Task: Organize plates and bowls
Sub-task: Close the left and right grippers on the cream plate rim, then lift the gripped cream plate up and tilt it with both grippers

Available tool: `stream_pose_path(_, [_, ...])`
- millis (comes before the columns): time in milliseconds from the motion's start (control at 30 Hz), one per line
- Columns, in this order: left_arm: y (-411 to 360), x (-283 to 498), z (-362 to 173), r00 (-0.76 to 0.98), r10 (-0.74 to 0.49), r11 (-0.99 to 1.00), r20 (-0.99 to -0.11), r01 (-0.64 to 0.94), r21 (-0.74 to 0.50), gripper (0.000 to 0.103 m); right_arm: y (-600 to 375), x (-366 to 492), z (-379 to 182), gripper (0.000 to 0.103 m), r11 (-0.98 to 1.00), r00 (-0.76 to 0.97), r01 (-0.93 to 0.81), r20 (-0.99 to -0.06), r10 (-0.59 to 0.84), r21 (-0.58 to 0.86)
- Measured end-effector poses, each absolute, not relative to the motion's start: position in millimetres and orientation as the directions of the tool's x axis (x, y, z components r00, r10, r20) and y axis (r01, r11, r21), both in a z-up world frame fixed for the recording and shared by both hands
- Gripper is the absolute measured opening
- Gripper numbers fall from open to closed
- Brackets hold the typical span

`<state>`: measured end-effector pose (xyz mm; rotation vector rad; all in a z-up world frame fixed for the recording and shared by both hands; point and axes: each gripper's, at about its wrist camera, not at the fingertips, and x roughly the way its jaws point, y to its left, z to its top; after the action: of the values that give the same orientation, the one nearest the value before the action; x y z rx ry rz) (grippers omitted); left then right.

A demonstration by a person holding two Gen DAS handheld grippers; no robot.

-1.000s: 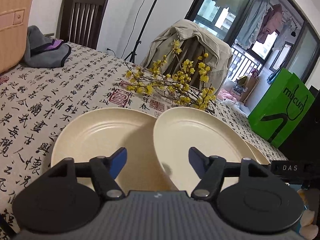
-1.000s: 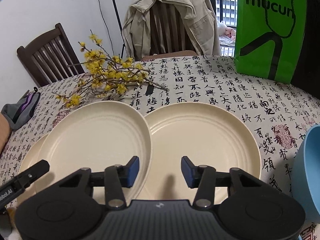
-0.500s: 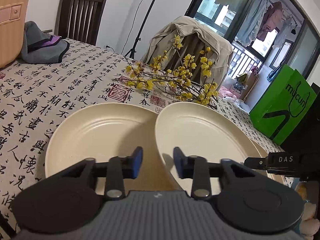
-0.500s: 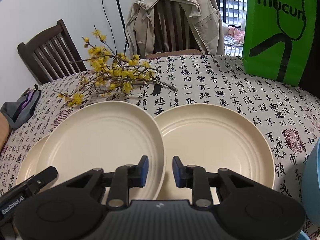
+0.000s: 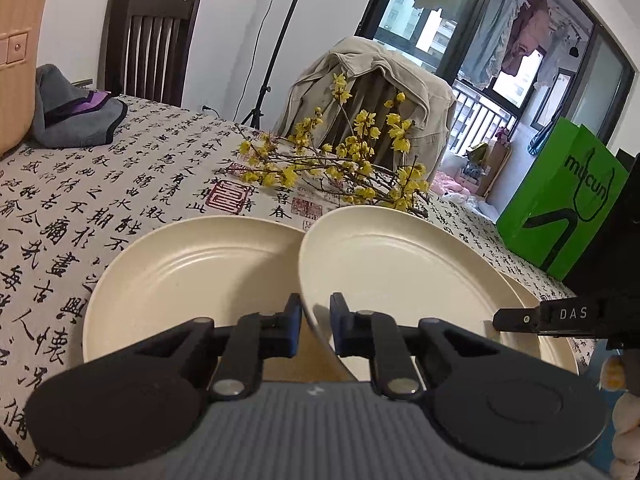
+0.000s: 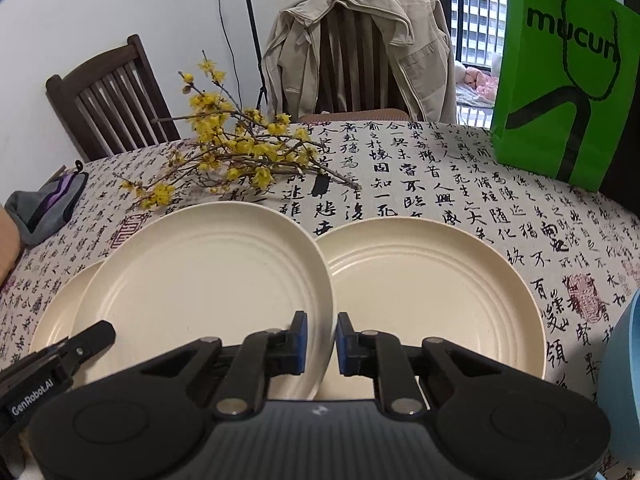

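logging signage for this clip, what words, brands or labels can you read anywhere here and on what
"mucun" in dark letters on the green bag.
"DAS" on the right gripper, at the right edge of the left wrist view.
"GenRobot.AI" on the left gripper, at the left edge of the right wrist view.
Chinese calligraphy and red seal stamps cover the tablecloth; I cannot read them reliably.

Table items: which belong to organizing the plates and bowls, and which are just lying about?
Job: middle plate, which left claw and right claw have just closed on; left plate; right plate; blue bowl.
Lying about: flower branches; green bag; grey cloth; jacket.
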<state>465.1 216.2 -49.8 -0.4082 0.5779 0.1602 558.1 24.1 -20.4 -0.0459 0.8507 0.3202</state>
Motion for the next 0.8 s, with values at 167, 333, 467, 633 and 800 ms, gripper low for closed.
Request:
stream_pose_path(167, [214.5,465.5,-49.5,0.827,0.04,0.913,-0.56,-0.259,-0.317,0.015,24.7,555.5,-20.5,0.014,0.95,0.628,-0.302,-0.734,0.257,0.074])
stream_pose_path(333, [213.5,465.0,-50.0,0.826,0.043,0.915,-0.562,-0.259,-0.31,0.015,24.8,553.6,-19.4,0.014,0.948,0.635,-0.311,-0.728,0.259,0.065])
stream_pose_path(467, [213.7,464.4,-48.5,0.829,0.05,0.917,-0.558,-0.259,-0.304,0.015,25.6,551.0,-18.2,0.014,0.946,0.643,-0.317,-0.72,0.262,0.06])
stream_pose_path(633, [213.9,463.4,-47.1,0.832,0.056,0.92,-0.551,-0.258,-0.296,0.015,27.3,547.6,-16.1,0.014,0.945,0.656,-0.325,-0.708,0.261,0.048])
stream_pose_path(800, [214.3,462.9,-45.4,0.835,0.058,0.921,-0.548,-0.256,-0.293,0.015,26.0,543.0,-15.2,0.014,0.943,0.665,-0.329,-0.698,0.266,0.046])
